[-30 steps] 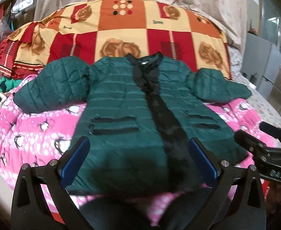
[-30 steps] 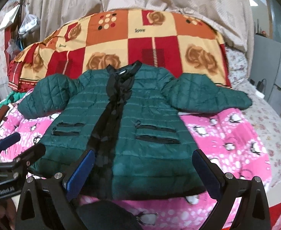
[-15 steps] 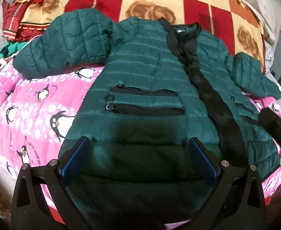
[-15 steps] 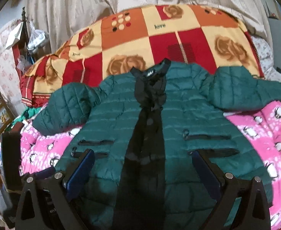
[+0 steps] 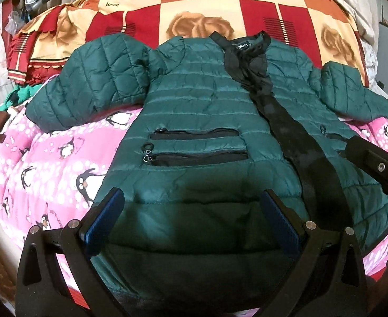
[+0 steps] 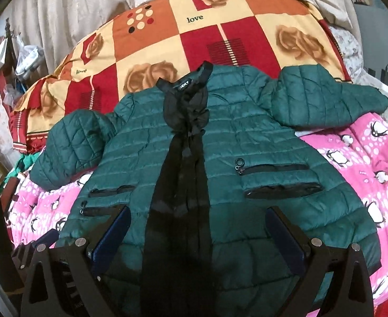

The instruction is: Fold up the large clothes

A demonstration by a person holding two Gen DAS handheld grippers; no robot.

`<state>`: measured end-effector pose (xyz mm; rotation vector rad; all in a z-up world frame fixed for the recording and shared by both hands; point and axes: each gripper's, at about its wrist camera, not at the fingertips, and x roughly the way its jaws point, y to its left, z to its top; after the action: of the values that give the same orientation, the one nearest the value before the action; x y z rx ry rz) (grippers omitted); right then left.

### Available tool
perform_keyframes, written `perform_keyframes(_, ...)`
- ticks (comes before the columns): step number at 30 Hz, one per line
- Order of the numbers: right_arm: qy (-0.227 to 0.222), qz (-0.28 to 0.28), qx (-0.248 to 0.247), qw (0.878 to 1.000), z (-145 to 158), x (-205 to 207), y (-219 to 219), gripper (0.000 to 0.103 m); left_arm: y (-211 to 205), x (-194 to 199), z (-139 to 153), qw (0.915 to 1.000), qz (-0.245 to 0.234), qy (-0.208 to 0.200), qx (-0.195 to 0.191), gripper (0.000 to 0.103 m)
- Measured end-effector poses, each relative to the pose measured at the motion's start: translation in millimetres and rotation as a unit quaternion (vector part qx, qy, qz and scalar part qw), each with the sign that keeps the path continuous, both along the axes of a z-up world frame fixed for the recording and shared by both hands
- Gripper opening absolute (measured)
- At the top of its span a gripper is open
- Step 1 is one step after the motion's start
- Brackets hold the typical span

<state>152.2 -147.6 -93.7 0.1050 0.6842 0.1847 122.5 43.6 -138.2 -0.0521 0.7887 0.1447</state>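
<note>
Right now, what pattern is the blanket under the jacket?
Pink with penguins and white dots: blanket under the jacket, clearest in the left wrist view.

Jacket [image 5: 202, 121]: dark green, quilted and puffy, lying flat and face up on the bed, collar pointing away.
Sleeves: both spreading outward from the shoulders, short-looking and bent slightly down.
Front: a black strip running down the middle from collar to hem.
Pockets: two black zip openings sitting on each side of the front.
Hem: lying nearest, in shadow.
</note>
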Motion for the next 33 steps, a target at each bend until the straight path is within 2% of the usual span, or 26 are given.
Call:
perform_keyframes(20,-0.048,-0.007,-0.034,0.998,12.0,-18.0,4.5,0.101,-2.5,-5.2,0.4,1.0,-0.002,-0.001,0.009,0.103)
perform_keyframes(33,-0.051,-0.007,-0.037,0.998,12.7,-19.0,5.8,0.101,-3.5,-6.3,1.6,0.9999,-0.003,-0.003,0.011,0.103)
